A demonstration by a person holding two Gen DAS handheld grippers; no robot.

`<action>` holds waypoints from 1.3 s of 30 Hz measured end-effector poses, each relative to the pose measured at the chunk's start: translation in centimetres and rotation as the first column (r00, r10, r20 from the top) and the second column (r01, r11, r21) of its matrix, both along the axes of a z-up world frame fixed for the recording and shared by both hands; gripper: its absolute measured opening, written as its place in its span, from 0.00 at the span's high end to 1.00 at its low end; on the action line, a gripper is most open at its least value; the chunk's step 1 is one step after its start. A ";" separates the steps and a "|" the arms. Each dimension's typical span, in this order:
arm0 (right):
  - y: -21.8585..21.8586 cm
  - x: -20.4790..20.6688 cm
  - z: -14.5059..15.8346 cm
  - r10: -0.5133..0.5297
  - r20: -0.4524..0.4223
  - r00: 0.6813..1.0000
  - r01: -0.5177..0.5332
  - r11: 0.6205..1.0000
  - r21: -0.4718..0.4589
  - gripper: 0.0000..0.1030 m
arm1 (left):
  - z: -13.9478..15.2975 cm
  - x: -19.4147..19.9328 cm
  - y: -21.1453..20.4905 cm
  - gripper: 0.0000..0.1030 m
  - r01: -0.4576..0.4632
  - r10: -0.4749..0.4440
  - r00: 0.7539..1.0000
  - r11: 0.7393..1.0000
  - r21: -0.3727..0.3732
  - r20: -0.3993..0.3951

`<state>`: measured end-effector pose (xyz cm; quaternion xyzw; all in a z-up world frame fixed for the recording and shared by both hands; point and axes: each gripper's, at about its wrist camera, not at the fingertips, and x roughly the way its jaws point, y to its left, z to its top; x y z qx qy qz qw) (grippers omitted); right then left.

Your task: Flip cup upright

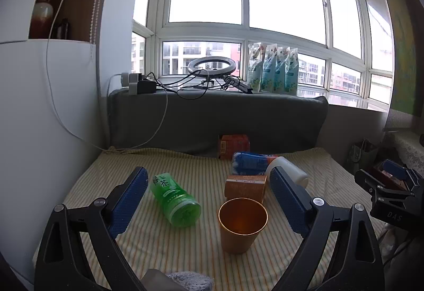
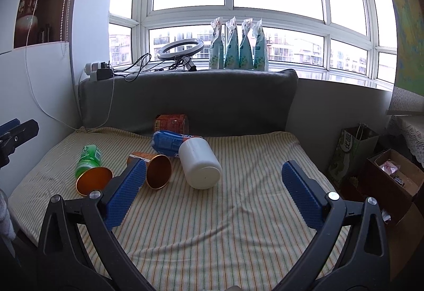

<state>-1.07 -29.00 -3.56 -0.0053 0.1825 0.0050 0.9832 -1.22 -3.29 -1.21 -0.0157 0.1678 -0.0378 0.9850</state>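
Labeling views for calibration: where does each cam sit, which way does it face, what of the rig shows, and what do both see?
Left wrist: on the left gripper, low over the striped cloth, facing the window; its open blue fingers frame an upright cup; the right gripper's tip shows at the right edge.
Right wrist: on the right gripper, further right, facing the same window; open fingers, bare cloth between them.
Shared: upright cup, green bottle, tipped cup, white jar.

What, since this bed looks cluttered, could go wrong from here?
The upright cup stands on soft bedding inside the open left gripper; a nudge could tip it. The green bottle lying beside it might roll into it. The second cup lies close to the white jar, crowding a grasp.
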 end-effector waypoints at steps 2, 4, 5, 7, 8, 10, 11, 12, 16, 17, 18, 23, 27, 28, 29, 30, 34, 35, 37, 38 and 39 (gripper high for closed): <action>0.0 0.1 0.0 0.001 0.000 1.000 -0.001 1.000 0.001 0.00 | -0.1 0.1 0.1 0.09 -0.005 0.005 1.000 1.000 -0.005 -0.004; 0.0 0.1 0.0 -0.004 0.000 1.000 0.004 1.000 0.001 0.00 | -0.2 0.1 0.3 0.09 -0.005 0.005 1.000 1.000 -0.010 -0.008; 0.0 0.1 0.0 -0.006 0.002 1.000 0.006 1.000 0.001 0.00 | -0.2 0.2 0.3 0.09 -0.006 0.006 1.000 1.000 -0.011 -0.009; 0.0 0.2 0.0 -0.007 0.002 1.000 0.007 1.000 0.006 0.00 | -0.2 0.1 0.3 0.09 -0.005 0.005 1.000 1.000 -0.009 -0.012; 0.0 0.2 0.0 -0.008 0.001 1.000 0.008 1.000 0.008 0.00 | -0.2 0.1 0.3 0.09 -0.005 0.005 1.000 1.000 -0.008 -0.012; 0.0 0.2 0.0 -0.009 0.003 1.000 0.009 1.000 0.010 0.00 | -0.2 0.1 0.3 0.09 -0.004 0.004 1.000 1.000 -0.008 -0.012; 0.0 0.3 0.0 -0.008 0.002 1.000 0.008 1.000 0.011 0.00 | -0.3 0.1 0.3 0.09 -0.004 0.004 1.000 1.000 -0.008 -0.012; 0.0 0.2 0.0 -0.008 0.002 1.000 0.008 1.000 0.009 0.00 | -0.2 0.1 0.3 0.09 -0.004 0.004 1.000 1.000 -0.008 -0.012; 0.0 0.2 0.0 -0.008 0.002 1.000 0.008 1.000 0.012 0.00 | -0.2 0.1 0.3 0.09 -0.005 0.005 1.000 1.000 -0.008 -0.012; 0.0 0.3 0.0 -0.009 0.002 1.000 0.009 1.000 0.014 0.00 | -0.2 0.1 0.3 0.09 -0.005 0.004 1.000 1.000 -0.009 -0.012; -0.1 0.3 0.0 -0.009 0.002 1.000 0.009 1.000 0.013 0.00 | -0.2 0.1 0.3 0.09 -0.004 0.004 1.000 1.000 -0.009 -0.012; -0.1 0.3 -0.1 -0.011 0.000 1.000 0.011 1.000 0.019 0.00 | -0.3 0.2 0.1 0.09 -0.002 0.001 1.000 1.000 -0.008 -0.010; -0.1 0.3 -0.2 -0.009 -0.001 1.000 0.009 1.000 0.018 0.00 | -0.3 0.2 0.2 0.09 -0.003 0.003 1.000 1.000 -0.008 -0.007; -0.1 0.3 -0.2 -0.009 -0.001 1.000 0.009 1.000 0.018 0.00 | -0.3 0.2 0.2 0.09 -0.001 0.001 1.000 1.000 -0.009 -0.008; 0.0 0.3 -0.3 -0.008 -0.002 1.000 0.008 1.000 0.017 0.00 | -0.3 0.2 0.2 0.09 -0.002 0.002 1.000 1.000 -0.007 -0.008; 0.0 0.2 -0.4 -0.008 -0.002 1.000 0.008 1.000 0.017 0.00 | -0.4 0.2 0.2 0.09 -0.002 0.002 1.000 1.000 -0.005 -0.009; 0.1 0.2 -0.5 -0.006 -0.004 1.000 0.006 1.000 0.016 0.00 | -0.4 0.2 0.2 0.09 -0.001 0.001 1.000 1.000 -0.002 -0.007; 0.1 0.2 -0.5 -0.005 -0.005 1.000 0.005 1.000 0.017 0.00 | -0.4 0.1 0.2 0.09 -0.001 0.001 1.000 1.000 -0.001 -0.004; 0.1 0.1 -0.5 -0.004 -0.005 1.000 0.004 1.000 0.017 0.00 | -0.4 0.1 0.2 0.09 -0.002 0.002 1.000 1.000 0.001 -0.004; 0.1 0.2 -0.5 -0.004 -0.006 1.000 0.004 1.000 0.017 0.00 | -0.4 0.1 0.2 0.09 -0.003 0.003 1.000 1.000 0.001 -0.006; 0.1 0.1 -0.5 -0.002 -0.006 1.000 0.002 1.000 0.019 0.00 | -0.4 0.2 0.3 0.09 -0.003 0.003 1.000 1.000 -0.001 -0.008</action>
